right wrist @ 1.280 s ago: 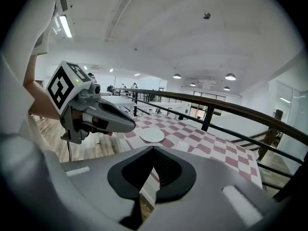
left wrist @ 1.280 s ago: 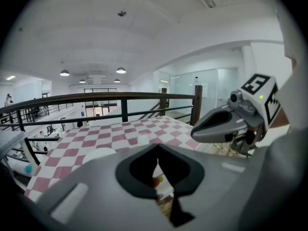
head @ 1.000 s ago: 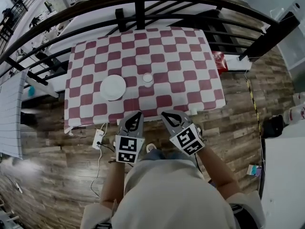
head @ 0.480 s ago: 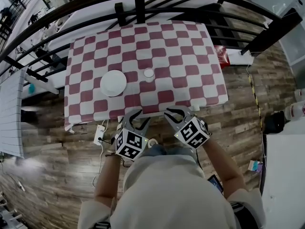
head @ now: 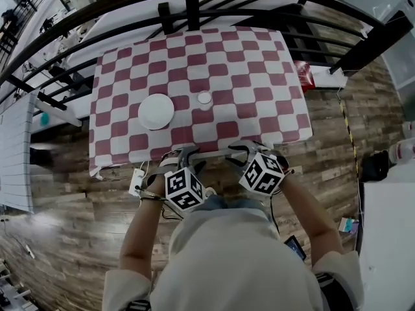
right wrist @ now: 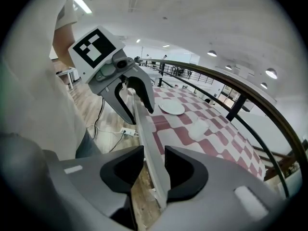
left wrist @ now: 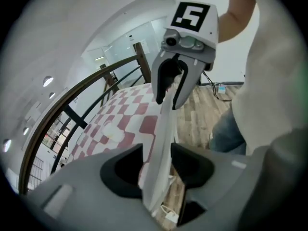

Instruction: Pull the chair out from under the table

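Along the near edge of the checkered table [head: 246, 89], the chair's white back rail [head: 215, 152] runs left to right. Your left gripper [head: 184, 159] and right gripper [head: 245, 149] each straddle it, their jaws just opened wide and not yet pressing on it.

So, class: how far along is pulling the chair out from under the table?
Done: the left gripper and right gripper are lined up on the chair's white back rail at the table's near edge. In hand: their jaws, just opened, straddle the rail without clamping. Left: close on it and pull; the chair sits tucked under.
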A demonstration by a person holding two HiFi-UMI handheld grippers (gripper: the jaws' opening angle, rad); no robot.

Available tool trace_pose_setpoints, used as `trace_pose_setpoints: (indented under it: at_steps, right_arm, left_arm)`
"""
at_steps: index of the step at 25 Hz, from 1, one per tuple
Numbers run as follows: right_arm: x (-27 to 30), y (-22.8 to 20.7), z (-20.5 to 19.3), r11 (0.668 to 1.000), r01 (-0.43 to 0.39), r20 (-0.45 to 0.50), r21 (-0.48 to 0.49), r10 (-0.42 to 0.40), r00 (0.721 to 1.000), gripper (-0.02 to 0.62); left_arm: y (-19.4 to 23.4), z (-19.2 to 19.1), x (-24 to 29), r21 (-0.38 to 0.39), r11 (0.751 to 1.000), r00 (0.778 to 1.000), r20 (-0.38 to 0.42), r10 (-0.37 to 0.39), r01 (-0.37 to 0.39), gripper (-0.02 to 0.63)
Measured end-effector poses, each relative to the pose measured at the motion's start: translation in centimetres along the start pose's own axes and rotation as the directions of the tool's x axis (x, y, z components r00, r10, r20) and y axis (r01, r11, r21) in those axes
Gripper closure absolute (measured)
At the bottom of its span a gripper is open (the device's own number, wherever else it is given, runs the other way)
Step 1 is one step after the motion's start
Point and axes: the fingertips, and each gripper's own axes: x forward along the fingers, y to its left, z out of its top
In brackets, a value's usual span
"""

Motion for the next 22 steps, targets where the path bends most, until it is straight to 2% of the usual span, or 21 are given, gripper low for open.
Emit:
trace_pose_setpoints:
  at_steps: [8, 15, 22]
  right_arm:
    - [2.0, 0.2, -1.1, 0.981, -0.075, -0.131, -0.18, 0.051, 0.99, 0.462]
    - [3.7, 0.1, -1.9, 0.97, -0.125, -0.189, -0.206, 0.086, 0.978, 0.463]
    - [5.8, 0.6, -2.3, 0.964, -0.18, -0.222, -0.198, 0.135, 0.966, 0.468]
  left_arm:
    - [-1.4, -0.2, 2.2, 0.16, 0.983, 0.993, -0.086, -0.077, 0.09, 0.422]
    - [-2.2, -0.4, 4.2, 0.17, 0.97, 0.98, -0.128, -0.151, 0.172, 0.433]
    - [-2.6, -1.2, 5.7, 0.147, 0.965, 0.968, -0.16, -0.192, 0.216, 0.449]
